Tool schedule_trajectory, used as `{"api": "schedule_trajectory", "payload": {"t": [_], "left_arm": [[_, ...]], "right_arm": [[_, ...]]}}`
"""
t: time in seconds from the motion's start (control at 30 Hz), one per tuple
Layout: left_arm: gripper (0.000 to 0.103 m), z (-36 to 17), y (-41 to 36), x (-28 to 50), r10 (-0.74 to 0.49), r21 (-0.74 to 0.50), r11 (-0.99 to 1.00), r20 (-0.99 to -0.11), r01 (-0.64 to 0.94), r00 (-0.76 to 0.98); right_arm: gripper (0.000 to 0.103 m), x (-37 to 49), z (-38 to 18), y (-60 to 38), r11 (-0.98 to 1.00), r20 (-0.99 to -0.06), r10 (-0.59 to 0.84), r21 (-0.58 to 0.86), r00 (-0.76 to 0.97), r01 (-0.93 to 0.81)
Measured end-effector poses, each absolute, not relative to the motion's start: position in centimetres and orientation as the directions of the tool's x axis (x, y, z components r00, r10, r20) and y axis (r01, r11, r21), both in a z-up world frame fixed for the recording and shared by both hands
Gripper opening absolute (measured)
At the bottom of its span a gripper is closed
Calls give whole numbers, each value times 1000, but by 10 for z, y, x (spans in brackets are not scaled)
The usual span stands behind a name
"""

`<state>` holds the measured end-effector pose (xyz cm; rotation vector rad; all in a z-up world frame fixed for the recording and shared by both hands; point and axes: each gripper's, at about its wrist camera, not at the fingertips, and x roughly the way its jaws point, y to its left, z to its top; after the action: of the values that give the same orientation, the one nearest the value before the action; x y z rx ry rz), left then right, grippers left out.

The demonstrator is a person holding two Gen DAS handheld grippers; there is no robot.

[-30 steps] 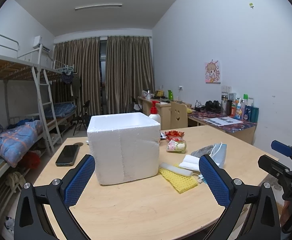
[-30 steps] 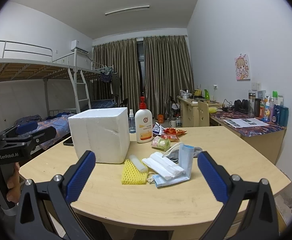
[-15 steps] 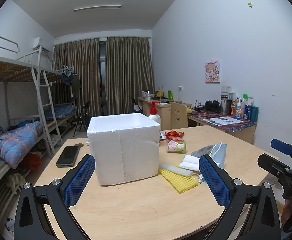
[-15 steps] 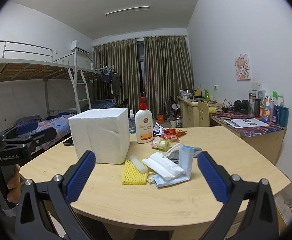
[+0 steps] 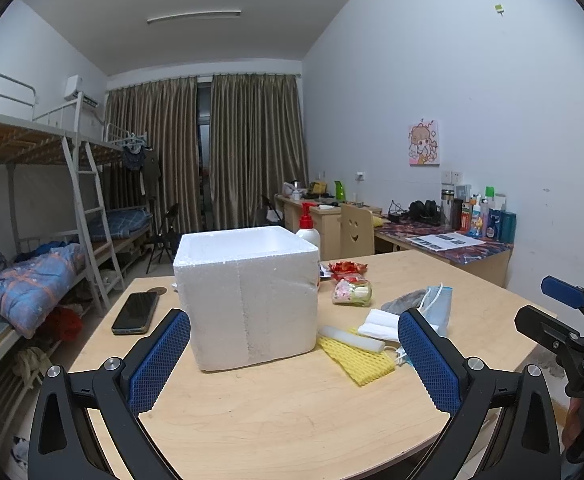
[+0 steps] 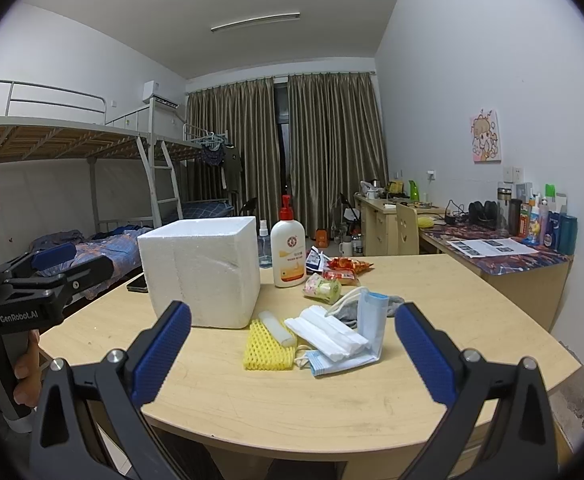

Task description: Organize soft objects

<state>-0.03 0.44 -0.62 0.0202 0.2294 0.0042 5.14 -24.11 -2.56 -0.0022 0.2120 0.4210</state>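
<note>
Right wrist only: lotion bottle label.

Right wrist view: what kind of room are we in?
Most likely a student dorm room. A metal bunk bed with a ladder stands on the left, study desks line the right wall, and the foam box sits on a wooden table mid-room.

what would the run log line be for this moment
left tongs: open, empty | right tongs: open, empty | white foam box: upright on table | yellow foam net, white folded masks: beside box, untouched
</note>
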Motion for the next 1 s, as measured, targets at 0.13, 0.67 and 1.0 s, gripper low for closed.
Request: {"api": "schedule_trajectory", "payload": {"t": [0.13,0.67,1.0], "left_arm": [[103,-6,4,0,6,20,1000,-228,-2,974],[103,-8,4,8,-17,3,1000,-250,18,968],[103,-20,-3,36,-61,-13,998,-314,61,948]], "right_arm": [[103,51,-26,-241,914,-205,404,43,892,-404],[103,55,-26,-242,913,-205,405,36,891,-407],[103,81,-34,-242,910,-255,409,40,876,-413]]}}
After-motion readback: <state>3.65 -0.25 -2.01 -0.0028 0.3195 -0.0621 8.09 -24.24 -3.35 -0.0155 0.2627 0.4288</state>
